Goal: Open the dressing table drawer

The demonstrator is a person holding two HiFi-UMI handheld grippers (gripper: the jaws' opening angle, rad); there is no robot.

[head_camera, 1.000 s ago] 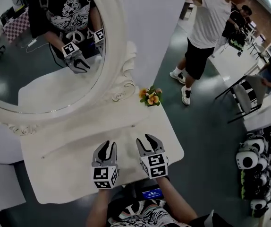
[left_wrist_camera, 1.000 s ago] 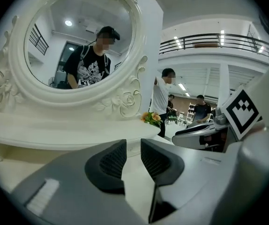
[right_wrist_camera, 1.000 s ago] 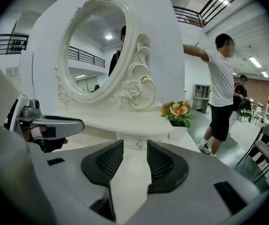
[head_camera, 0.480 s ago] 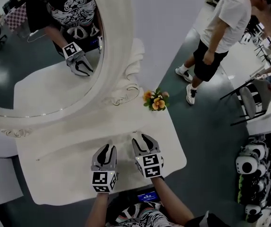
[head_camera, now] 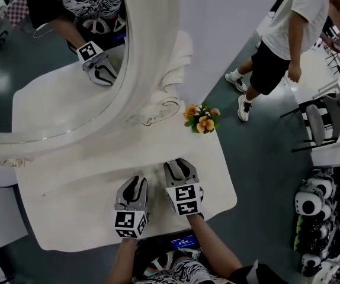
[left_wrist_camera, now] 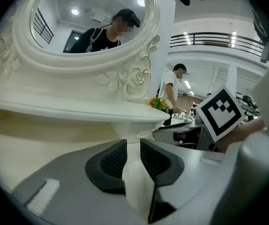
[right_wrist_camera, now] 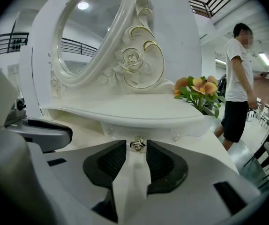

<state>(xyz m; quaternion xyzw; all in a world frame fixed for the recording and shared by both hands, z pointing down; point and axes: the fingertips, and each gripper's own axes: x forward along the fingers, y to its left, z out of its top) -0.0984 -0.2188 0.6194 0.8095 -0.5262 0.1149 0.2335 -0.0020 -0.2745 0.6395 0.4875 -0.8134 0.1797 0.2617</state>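
The white dressing table [head_camera: 69,218] carries a low raised shelf [right_wrist_camera: 139,114] under the oval mirror. A small drawer front [right_wrist_camera: 118,131] with a little metal knob [right_wrist_camera: 137,145] sits beneath that shelf. My right gripper [right_wrist_camera: 136,150] [head_camera: 179,165] points straight at the knob. Its jaws are closing, the knob stands just past the fingertips, and the pads do not touch it. My left gripper [left_wrist_camera: 133,146] [head_camera: 135,183] hovers beside it over the tabletop, its jaws a little apart with nothing between them, facing the shelf's front and a tiny knob [left_wrist_camera: 136,133].
A pot of orange flowers [head_camera: 202,120] stands at the shelf's right end. The ornate mirror frame [head_camera: 152,70] rises behind. A person in a white shirt [head_camera: 288,34] stands on the floor to the right, near chairs [head_camera: 318,126] and a pile of helmets [head_camera: 315,218].
Both grippers have sunk and moved forward toward the shelf's front. The right jaws have narrowed. The person at the right has shifted.
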